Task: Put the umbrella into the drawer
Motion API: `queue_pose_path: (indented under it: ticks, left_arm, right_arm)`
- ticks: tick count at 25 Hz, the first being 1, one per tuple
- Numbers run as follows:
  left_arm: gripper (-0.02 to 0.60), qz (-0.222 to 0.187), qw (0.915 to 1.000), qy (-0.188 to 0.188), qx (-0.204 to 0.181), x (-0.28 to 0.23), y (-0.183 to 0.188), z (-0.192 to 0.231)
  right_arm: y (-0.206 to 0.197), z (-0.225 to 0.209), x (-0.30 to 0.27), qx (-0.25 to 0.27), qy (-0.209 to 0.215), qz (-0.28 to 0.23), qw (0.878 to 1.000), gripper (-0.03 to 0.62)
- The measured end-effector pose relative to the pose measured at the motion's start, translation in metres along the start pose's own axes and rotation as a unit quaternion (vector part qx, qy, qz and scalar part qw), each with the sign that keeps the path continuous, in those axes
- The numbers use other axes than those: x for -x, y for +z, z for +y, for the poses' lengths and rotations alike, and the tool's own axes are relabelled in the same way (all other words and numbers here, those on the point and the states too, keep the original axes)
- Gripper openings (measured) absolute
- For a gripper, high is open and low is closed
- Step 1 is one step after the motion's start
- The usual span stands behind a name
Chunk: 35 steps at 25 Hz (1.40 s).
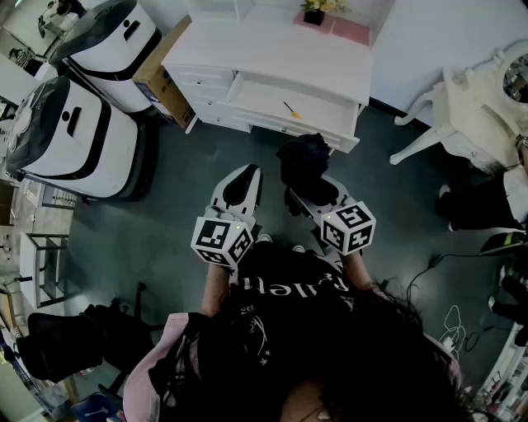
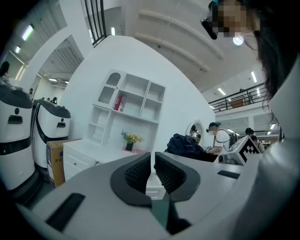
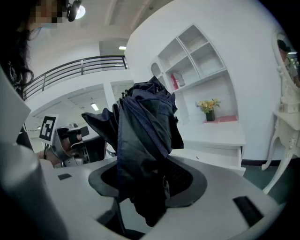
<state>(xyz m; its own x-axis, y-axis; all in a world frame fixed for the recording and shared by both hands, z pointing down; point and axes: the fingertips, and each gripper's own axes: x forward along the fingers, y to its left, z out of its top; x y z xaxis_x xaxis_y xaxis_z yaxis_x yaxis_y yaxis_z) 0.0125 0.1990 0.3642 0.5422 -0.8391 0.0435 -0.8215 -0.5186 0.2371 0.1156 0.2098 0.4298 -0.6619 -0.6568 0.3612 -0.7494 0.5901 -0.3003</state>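
Note:
A folded dark navy umbrella (image 1: 304,161) sticks up between the jaws of my right gripper (image 1: 311,194), which is shut on it. In the right gripper view the umbrella (image 3: 144,131) fills the middle and hides most of the pads of the right gripper (image 3: 146,183). The white desk's drawer (image 1: 257,97) stands pulled out just beyond the umbrella, and it also shows in the right gripper view as the drawer (image 3: 220,157). My left gripper (image 1: 240,183) is beside the right one, held level and holding nothing. Its jaws in the left gripper view (image 2: 152,165) are shut, with only a slit between them.
A small pen (image 1: 291,109) lies in the drawer. On the desk top (image 1: 247,45) are a flower pot (image 1: 313,13) and a pink mat (image 1: 351,31). Two white machines (image 1: 73,136) and a cardboard box (image 1: 162,79) stand left. A white chair (image 1: 462,115) and a person's legs (image 1: 487,204) are right.

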Motion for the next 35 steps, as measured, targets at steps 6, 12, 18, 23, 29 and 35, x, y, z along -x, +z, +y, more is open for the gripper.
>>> queue_pose_path:
  ticks: [6, 12, 18, 23, 29, 35]
  left_arm:
    - [0.040, 0.004, 1.0000, -0.009, -0.001, 0.000, 0.002, 0.019]
    - [0.040, 0.005, 0.9998, -0.017, -0.001, -0.001, 0.004, 0.043]
    - [0.040, 0.012, 0.9995, -0.028, -0.002, 0.006, 0.004, 0.063]
    - [0.040, 0.021, 0.9995, -0.023, 0.008, 0.012, -0.006, 0.087]
    - [0.040, 0.025, 0.9992, -0.016, 0.026, 0.005, -0.014, 0.108]
    - [0.040, 0.032, 0.9987, 0.001, 0.039, -0.015, -0.024, 0.124]
  right_arm:
    - [0.003, 0.006, -0.021, -0.005, -0.004, 0.000, 1.000, 0.259]
    - [0.004, 0.013, -0.042, -0.013, -0.009, -0.003, 1.000, 0.259]
    - [0.003, 0.025, -0.061, -0.019, -0.015, -0.004, 1.000, 0.259]
    - [-0.006, 0.033, -0.075, -0.029, -0.019, 0.003, 0.999, 0.259]
    - [-0.011, 0.026, -0.088, -0.027, -0.028, 0.023, 0.999, 0.259]
    - [-0.008, 0.002, -0.106, -0.031, -0.025, 0.036, 0.999, 0.259]
